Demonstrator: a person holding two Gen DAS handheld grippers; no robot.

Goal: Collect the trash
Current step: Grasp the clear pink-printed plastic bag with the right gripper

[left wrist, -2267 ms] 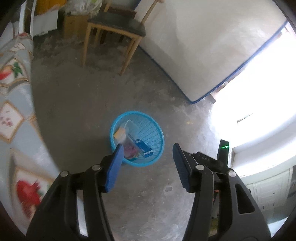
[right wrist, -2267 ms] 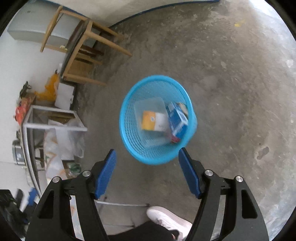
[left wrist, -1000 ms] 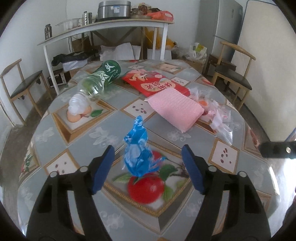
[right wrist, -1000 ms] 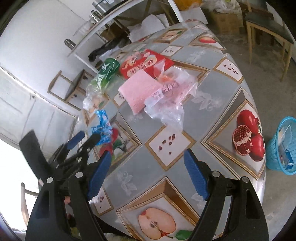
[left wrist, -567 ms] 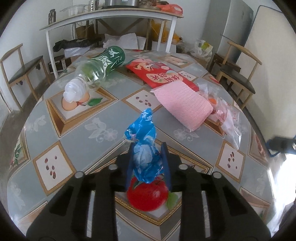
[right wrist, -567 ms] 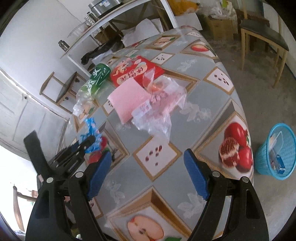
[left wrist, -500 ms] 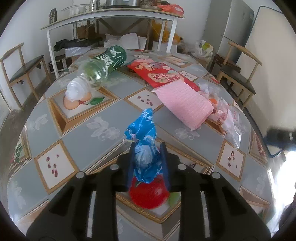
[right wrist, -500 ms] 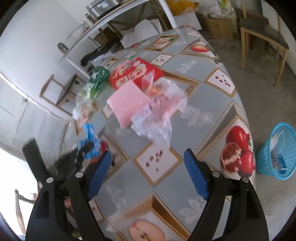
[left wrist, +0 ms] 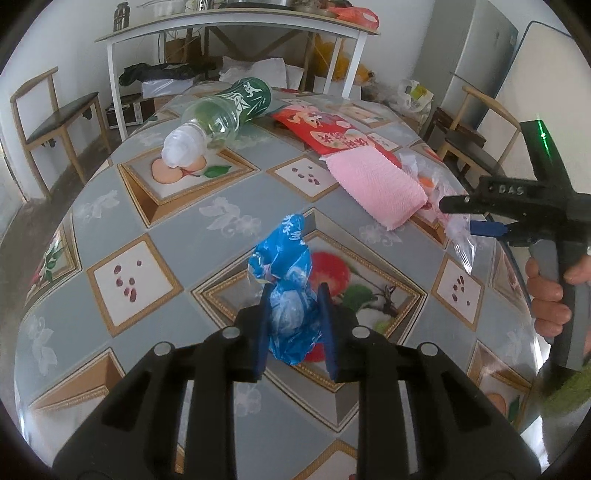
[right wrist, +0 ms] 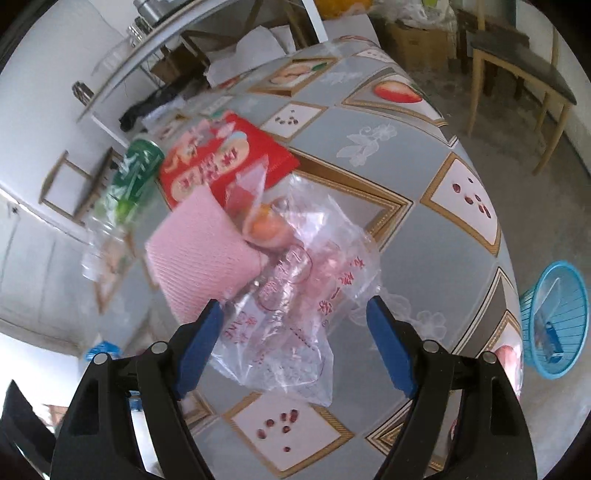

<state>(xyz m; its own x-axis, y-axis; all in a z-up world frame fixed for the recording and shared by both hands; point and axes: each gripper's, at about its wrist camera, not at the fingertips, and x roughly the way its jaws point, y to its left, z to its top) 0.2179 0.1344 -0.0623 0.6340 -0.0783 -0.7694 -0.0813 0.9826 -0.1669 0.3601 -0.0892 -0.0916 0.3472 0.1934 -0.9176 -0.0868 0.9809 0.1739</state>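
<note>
A crumpled blue wrapper [left wrist: 286, 280] stands on the patterned table [left wrist: 110, 221], and my left gripper [left wrist: 294, 295] is shut on its lower half. In the right wrist view that wrapper [right wrist: 99, 350] shows only as a blur at the far left. A clear plastic bag [right wrist: 288, 350] with red print and an orange scrap inside lies between the fingers of my right gripper [right wrist: 293, 310]. Those jaws are closing but still stand wide, the right pad clear of the bag. The left wrist view shows the right gripper [left wrist: 461, 218], held by a hand, over the bag [left wrist: 458, 236].
On the table lie a pink cloth [left wrist: 373, 184], a red packet [left wrist: 325, 129] and a green plastic bottle [left wrist: 225, 107] on its side. A blue mesh basket [right wrist: 554, 321] with trash stands on the floor beside the table. Wooden chairs [left wrist: 48, 122] and a white shelf table [left wrist: 221, 26] stand around.
Both grippers swung from the floor basket to the table. My left gripper closed on the blue wrapper. My right gripper came down over the clear bag and its jaws narrowed slightly.
</note>
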